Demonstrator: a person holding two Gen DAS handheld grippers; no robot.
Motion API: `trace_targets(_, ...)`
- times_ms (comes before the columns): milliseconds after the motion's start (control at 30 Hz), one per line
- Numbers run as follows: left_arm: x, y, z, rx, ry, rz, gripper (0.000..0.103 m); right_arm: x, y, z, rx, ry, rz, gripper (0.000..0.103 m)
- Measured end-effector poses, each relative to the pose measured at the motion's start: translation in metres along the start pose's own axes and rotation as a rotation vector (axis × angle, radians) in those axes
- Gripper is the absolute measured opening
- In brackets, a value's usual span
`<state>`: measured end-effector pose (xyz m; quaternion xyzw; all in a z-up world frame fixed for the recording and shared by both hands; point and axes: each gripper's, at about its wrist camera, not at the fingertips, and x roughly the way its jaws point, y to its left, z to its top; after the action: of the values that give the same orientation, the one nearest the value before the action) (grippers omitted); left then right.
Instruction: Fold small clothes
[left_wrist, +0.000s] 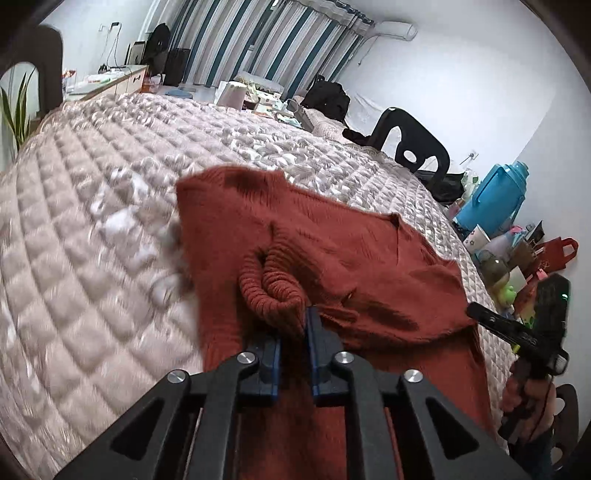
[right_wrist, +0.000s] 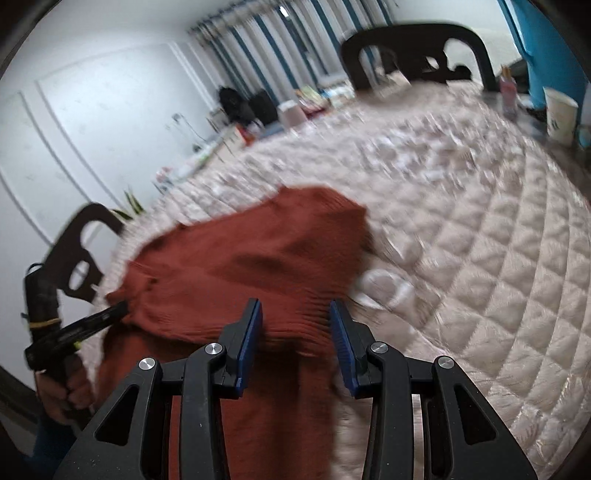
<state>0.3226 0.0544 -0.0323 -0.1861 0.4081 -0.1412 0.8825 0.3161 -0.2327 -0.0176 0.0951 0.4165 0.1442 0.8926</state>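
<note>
the rust-red knit sweater (left_wrist: 295, 236) lies at the near edge of the quilted bed cover (left_wrist: 92, 240). left gripper (left_wrist: 293, 332) clamps its ribbed cuff. right gripper (right_wrist: 295, 325) is spread wide, straddling the hem, gripping nothing.

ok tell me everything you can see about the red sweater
The red sweater is a rust-red knit with ribbed bands, soft and thick looking. It lies rumpled on the quilted pink cover, with its near part hanging toward the cameras. The left gripper is shut on a bunched ribbed fold. In the right wrist view the right gripper is open, its blue pads either side of a ribbed edge; whether they touch is unclear. That view is motion-blurred.
</note>
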Motion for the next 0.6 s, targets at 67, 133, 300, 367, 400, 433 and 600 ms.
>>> trace_targets(67, -0.009, -0.001, -0.002, 0.002, -0.009, -0.008, 0.018, 0.002, -0.002, -0.002, -0.001, 0.007, -0.009, 0.038)
trace_targets(133, -0.018, -0.002, -0.001, 0.017, -0.017, 0.005, 0.026, -0.002, -0.003, -0.001, -0.007, -0.01, -0.023, 0.033)
trace_targets(300, -0.041, -0.014, 0.018, 0.055, -0.109, 0.016, 0.046, -0.016, 0.004, 0.012, -0.046, -0.074, -0.04, 0.026)
trace_targets(367, -0.033, -0.027, 0.032, 0.091, -0.111, 0.034, 0.052, -0.013, 0.012, 0.02, -0.068, -0.073, -0.032, 0.026)
trace_targets(400, -0.026, -0.03, 0.036, 0.105, -0.102, 0.053, 0.052, -0.009, 0.018, 0.025, -0.085, -0.071, -0.024, 0.026)
trace_targets(433, -0.015, -0.033, 0.042, 0.113, -0.085, 0.076, 0.052, -0.006, 0.024, 0.027, -0.102, -0.069, -0.016, 0.026)
trace_targets(600, 0.039, -0.023, 0.044, 0.1, 0.028, 0.176, 0.034, 0.035, 0.026, 0.037, -0.177, -0.006, -0.126, 0.011)
